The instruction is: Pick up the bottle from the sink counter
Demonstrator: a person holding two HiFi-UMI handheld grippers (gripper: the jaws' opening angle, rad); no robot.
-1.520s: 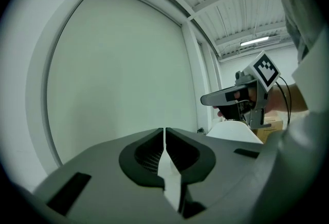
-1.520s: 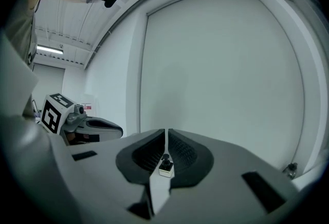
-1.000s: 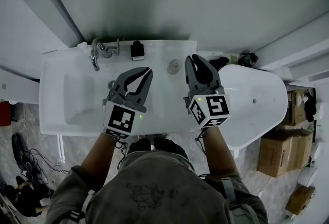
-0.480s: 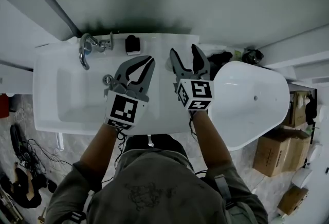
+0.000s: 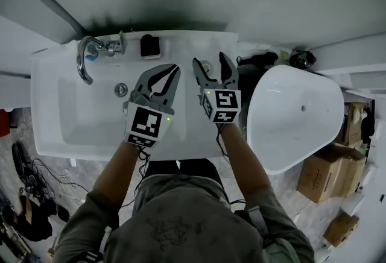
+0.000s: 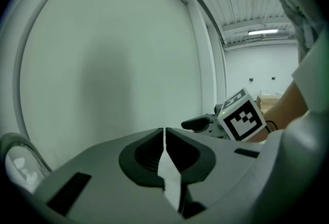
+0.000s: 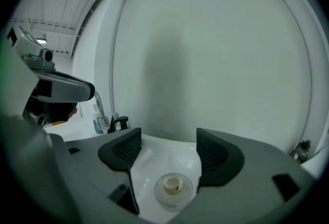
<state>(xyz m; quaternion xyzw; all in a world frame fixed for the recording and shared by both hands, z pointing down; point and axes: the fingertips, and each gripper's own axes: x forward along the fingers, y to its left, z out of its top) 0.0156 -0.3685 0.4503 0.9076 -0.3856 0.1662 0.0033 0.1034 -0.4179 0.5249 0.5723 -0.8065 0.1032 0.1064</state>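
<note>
A small clear bottle with a pale cap stands on the white sink counter, right of the basin. My right gripper hangs over it with its jaws opening. In the right gripper view the bottle sits low between the two dark pads, touching neither, and the gripper points at the back wall. My left gripper hovers over the basin's right rim, shut and empty. Its tips meet in the left gripper view.
A chrome faucet and a drain mark the basin on the left. A black object sits at the counter's back edge. A white oval fixture stands close on the right, with dark items behind it and cardboard boxes beyond.
My right gripper has moved left to the bottle and its jaws have gone from shut to wide apart. The left gripper stays shut in about the same place.
</note>
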